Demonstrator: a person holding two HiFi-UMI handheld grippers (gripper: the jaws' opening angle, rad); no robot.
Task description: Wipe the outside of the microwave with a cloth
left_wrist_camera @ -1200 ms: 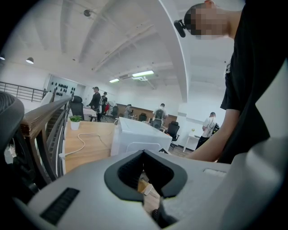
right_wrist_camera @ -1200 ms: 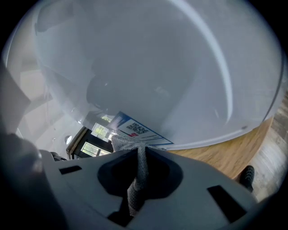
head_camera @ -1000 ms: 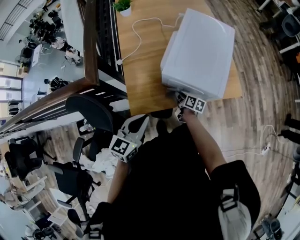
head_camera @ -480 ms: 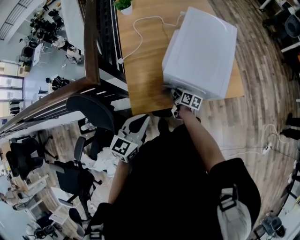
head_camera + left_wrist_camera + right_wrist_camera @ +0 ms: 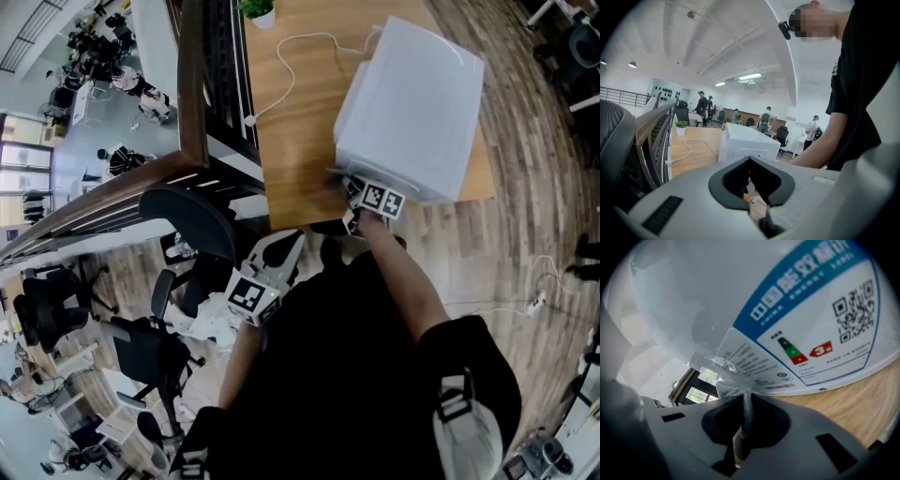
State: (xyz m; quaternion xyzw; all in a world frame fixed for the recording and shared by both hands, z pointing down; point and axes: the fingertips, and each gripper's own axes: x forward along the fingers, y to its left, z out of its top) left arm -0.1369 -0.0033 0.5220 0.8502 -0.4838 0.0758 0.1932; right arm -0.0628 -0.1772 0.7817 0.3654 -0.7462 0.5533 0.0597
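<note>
Our right gripper [image 5: 744,416] pinches a gray woven cloth [image 5: 733,391] against the boxy white microwave [image 5: 717,301]; our left gripper [image 5: 751,165] is closed and empty, well apart from it.

The head camera looks steeply down from above the person onto the left tongs [image 5: 281,248], the right tongs [image 5: 352,192], and the microwave [image 5: 412,103] and counter [image 5: 291,141] beyond them; the left tongs' camera sits low and well back, facing that same microwave and counter; the right tongs' camera, over its pinched cloth [image 5: 743,408], is pressed close to the microwave's labelled wall.
</note>
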